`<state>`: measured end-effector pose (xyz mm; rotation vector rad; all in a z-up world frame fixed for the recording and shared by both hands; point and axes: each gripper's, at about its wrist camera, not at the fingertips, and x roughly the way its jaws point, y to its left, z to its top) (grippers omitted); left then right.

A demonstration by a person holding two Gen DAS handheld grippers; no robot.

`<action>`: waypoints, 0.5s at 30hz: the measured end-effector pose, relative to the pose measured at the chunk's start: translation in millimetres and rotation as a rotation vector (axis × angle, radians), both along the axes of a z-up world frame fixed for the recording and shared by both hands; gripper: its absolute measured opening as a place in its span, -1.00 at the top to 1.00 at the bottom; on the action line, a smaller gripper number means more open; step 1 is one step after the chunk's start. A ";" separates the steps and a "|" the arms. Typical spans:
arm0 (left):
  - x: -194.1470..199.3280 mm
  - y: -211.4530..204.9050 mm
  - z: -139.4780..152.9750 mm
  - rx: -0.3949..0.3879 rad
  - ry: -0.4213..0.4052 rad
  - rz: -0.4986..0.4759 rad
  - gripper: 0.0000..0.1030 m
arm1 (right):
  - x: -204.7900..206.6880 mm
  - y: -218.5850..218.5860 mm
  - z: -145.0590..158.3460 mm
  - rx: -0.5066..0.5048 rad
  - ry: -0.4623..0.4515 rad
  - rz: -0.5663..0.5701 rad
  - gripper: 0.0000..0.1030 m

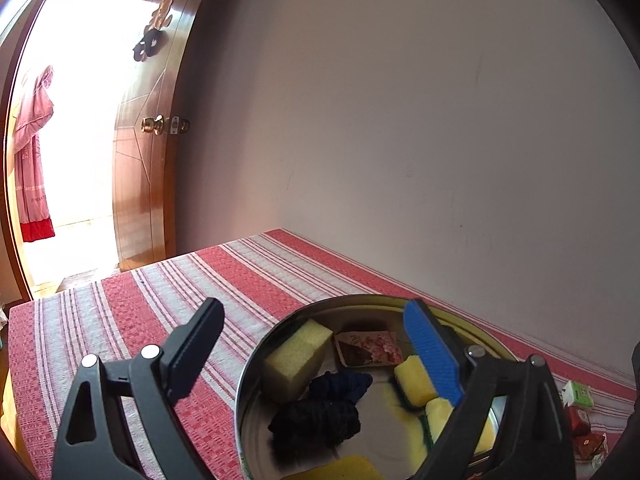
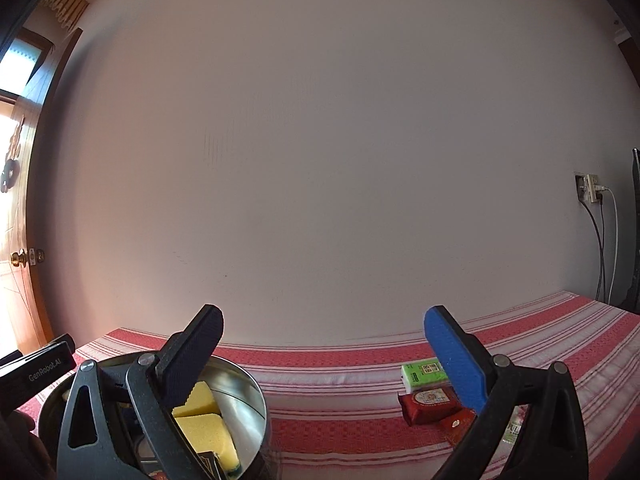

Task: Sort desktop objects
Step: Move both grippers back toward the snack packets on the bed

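The right gripper (image 2: 320, 354), jaws wide and empty, should line up on the small green tissue packet (image 2: 423, 372) at the lower right, straddle it squarely, then close. The left gripper (image 1: 312, 352), also wide and empty, hovers over the round metal tin (image 1: 360, 300) of yellow sponges (image 1: 296, 354) at lower centre.

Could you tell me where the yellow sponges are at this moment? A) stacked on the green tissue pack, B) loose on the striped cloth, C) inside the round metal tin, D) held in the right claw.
C: the yellow sponges lie inside the round metal tin, beside dark cloth bundles.
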<state>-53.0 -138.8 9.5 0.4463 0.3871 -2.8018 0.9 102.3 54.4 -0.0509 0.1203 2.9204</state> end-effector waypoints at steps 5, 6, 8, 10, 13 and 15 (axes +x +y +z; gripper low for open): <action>6.3 10.9 1.6 -0.034 0.039 -0.018 -0.80 | 3.9 15.1 -7.9 0.003 -0.041 -0.021 -0.99; 7.4 13.9 2.1 -0.047 0.047 -0.018 -0.80 | 6.5 17.2 -9.0 0.013 -0.044 -0.022 -0.99; 9.9 19.0 2.6 -0.061 0.061 -0.024 -0.80 | 11.1 19.7 -11.9 0.048 -0.051 -0.020 -0.99; 13.0 24.0 2.6 -0.065 0.078 -0.036 -0.80 | 19.6 25.8 -13.4 0.081 -0.074 -0.026 -0.99; 17.6 32.7 2.0 -0.073 0.101 -0.055 -0.80 | 22.3 40.2 -11.6 0.074 -0.085 -0.025 -0.99; 18.8 40.2 0.7 -0.082 0.106 -0.086 -0.80 | 27.5 49.2 -10.9 0.065 -0.081 -0.033 -0.99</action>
